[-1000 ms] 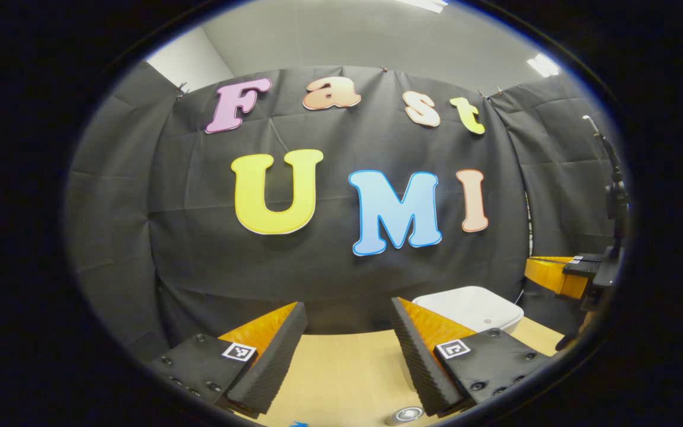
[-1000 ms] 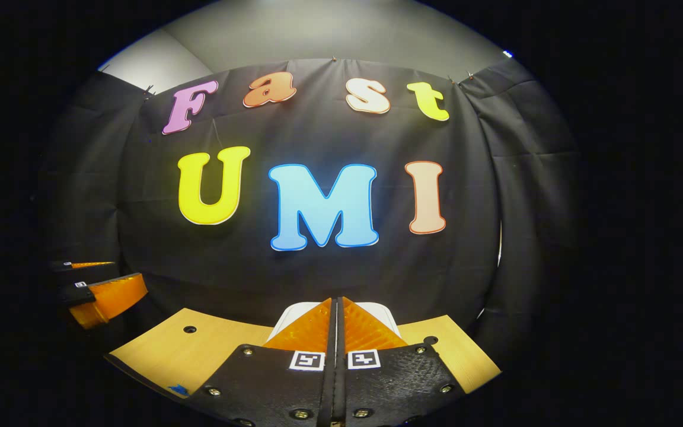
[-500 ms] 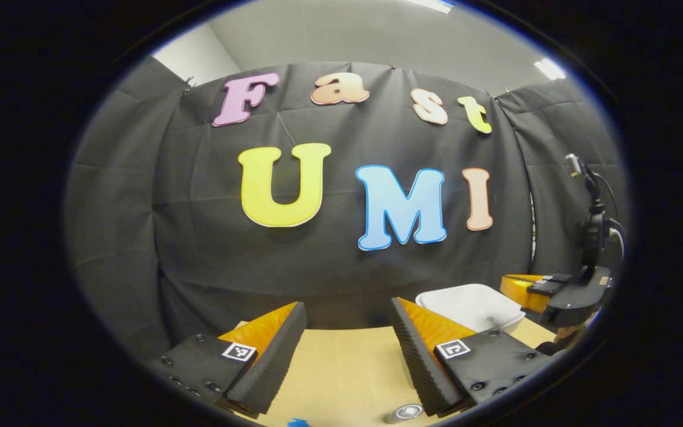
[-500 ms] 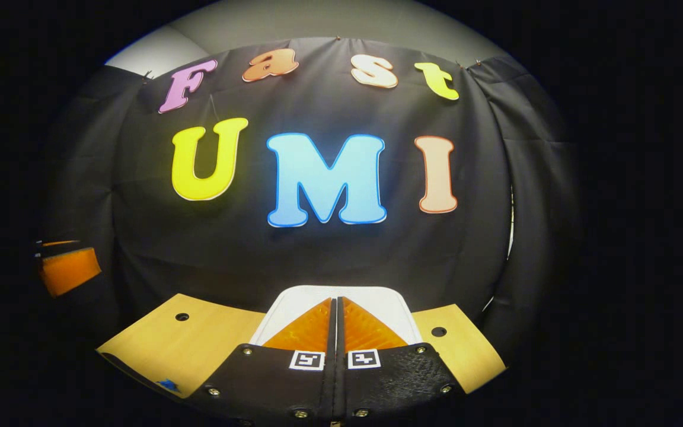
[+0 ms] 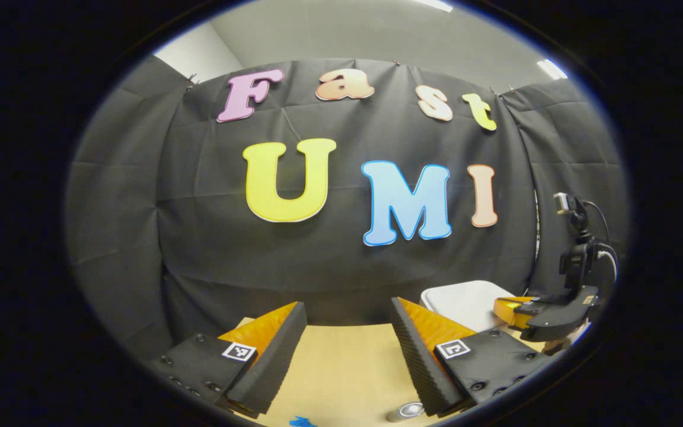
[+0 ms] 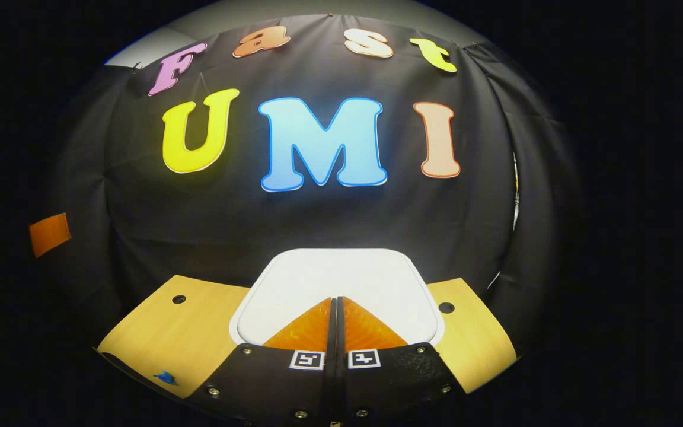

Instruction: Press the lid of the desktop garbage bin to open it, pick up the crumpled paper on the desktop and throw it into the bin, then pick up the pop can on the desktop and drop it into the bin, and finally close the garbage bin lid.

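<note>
The white bin stands on the wooden desktop with its lid down. My right gripper is shut with nothing in it, its tips over the near part of the lid; whether they touch it I cannot tell. In the left gripper view the same bin sits at the right, with the right gripper coming over it from the right. My left gripper hangs open and empty above the desktop. The top of the pop can peeks out at the bottom edge, beside the right finger.
The black cloth wall closes the back and sides right behind the bin. The desktop has a small dark hole on each side of the bin. A blue mark lies on the wood near the front edge.
The right gripper has come down and forward over the bin, whose lid now looks much larger. The left gripper has stayed nearly still and open.
</note>
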The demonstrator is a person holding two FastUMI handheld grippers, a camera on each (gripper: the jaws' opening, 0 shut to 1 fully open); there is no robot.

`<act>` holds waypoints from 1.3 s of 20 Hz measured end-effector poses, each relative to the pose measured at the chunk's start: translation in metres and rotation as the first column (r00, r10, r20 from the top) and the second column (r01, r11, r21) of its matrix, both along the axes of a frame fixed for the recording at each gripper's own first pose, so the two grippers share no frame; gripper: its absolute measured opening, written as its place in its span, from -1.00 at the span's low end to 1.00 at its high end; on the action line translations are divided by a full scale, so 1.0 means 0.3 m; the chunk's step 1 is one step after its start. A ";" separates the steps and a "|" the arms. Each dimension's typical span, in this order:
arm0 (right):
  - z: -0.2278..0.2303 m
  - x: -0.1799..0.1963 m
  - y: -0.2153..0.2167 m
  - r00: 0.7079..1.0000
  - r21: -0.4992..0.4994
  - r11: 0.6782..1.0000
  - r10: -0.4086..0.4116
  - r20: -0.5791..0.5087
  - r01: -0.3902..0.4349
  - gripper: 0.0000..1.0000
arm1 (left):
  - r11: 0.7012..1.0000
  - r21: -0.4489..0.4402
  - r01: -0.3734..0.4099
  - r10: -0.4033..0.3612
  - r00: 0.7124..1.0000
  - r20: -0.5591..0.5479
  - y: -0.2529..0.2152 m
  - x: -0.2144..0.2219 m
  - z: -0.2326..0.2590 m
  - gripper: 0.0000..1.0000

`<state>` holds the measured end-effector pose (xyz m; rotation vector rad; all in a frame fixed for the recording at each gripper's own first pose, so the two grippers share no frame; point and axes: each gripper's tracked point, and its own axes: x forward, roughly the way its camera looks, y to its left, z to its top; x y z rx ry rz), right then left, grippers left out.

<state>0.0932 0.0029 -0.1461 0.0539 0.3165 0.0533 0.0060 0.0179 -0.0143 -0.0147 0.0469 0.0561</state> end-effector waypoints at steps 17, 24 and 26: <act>0.010 -0.007 -0.001 1.000 0.052 0.998 0.024 -0.013 -0.023 -0.99 | 0.999 -0.032 0.018 -0.018 1.000 -0.021 -0.014 -0.017 -0.055 0.89; 0.100 0.003 -0.014 0.999 0.063 0.998 0.018 0.040 -0.021 -0.99 | 1.000 -0.011 0.015 -0.015 1.000 -0.009 -0.018 -0.009 -0.037 0.89; 0.105 0.000 -0.013 0.999 0.071 0.997 0.016 0.041 -0.019 -0.99 | 1.000 -0.010 0.019 -0.019 1.000 -0.006 -0.025 -0.011 -0.037 0.89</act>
